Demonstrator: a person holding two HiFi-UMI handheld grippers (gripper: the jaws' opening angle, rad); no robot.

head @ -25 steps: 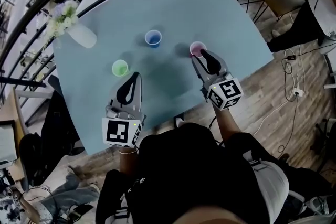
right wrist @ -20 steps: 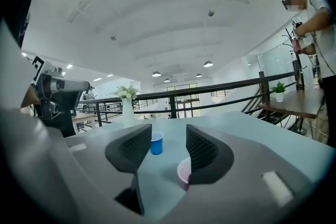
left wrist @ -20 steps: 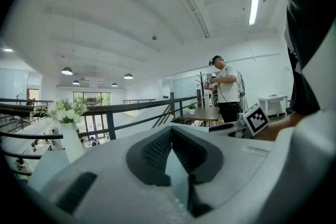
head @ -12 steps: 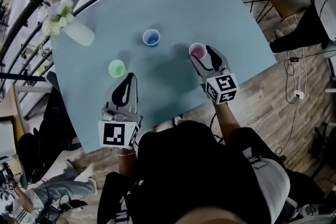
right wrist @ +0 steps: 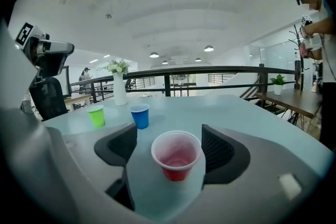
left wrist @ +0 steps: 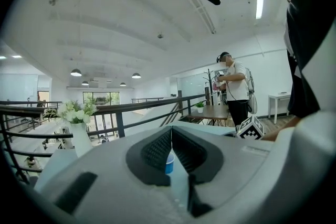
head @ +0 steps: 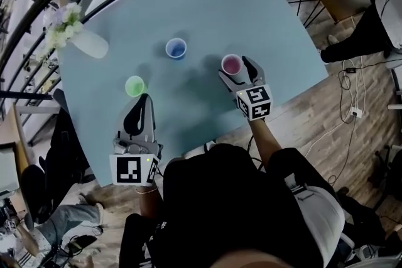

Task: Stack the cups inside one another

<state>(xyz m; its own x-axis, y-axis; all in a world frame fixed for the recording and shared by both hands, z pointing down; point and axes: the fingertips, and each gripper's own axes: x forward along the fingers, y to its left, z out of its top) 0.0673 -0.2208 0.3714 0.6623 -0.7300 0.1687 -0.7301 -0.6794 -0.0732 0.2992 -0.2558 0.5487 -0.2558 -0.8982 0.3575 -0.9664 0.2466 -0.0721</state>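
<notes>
Right gripper view: red cup [right wrist: 177, 157] between open jaws, easy to tip

The red cup stands upright near the right end of the bench's [head: 207, 3] near edge. It is between the jaws of the right hand-held gripper [head: 238, 73], which have just been opening and do not press on it. It sits closer to one pad, so an uneven close could shove or topple it, and a hard squeeze could buckle its wall. The blue cup [head: 176, 48] and green cup [head: 134, 85] stand apart, nothing nested. The left hand-held gripper [left wrist: 170, 138] is empty, jaws together.

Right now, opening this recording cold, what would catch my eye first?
The pink cup stands between the open jaws of the right gripper, which have just been opening, by the table edge. To its left the blue cup and green cup stand apart, with the shut left gripper just short of the green one.
</notes>
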